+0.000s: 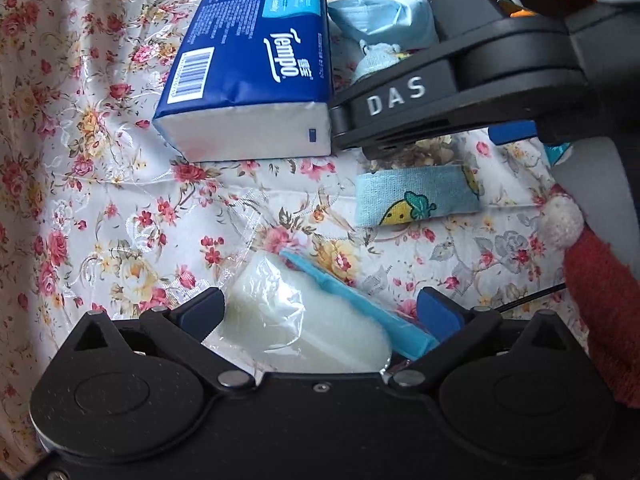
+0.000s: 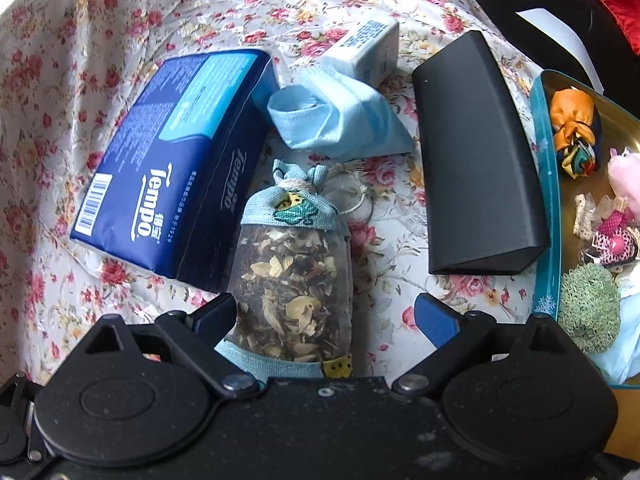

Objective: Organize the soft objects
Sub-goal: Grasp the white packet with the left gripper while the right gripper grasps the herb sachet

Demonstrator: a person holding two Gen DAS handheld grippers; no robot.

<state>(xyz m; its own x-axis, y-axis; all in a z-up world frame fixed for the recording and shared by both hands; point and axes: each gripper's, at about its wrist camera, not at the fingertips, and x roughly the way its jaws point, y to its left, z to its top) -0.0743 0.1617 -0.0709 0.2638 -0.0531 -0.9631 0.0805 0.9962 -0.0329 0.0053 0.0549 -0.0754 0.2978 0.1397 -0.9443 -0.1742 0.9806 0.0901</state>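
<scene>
Sachet (image 2: 292, 280) looks light and squishy, so grab mid-body; right gripper (image 2: 326, 316) is spread wide around it, not pinching yet.

Whole desk is covered with a shiny floral cloth (image 2: 80, 40), pink and yellow roses on white, kinda wrinkly, catching soft daylight near the top.

— What else lies on the floral cloth (image 2: 100, 20)?
— A long black case (image 2: 476, 152), flat, toward the cloth's right edge.
— Anything more?
— A small white carton (image 2: 368, 50) with blue print, near the far edge, left of the case and apart from it.
</scene>
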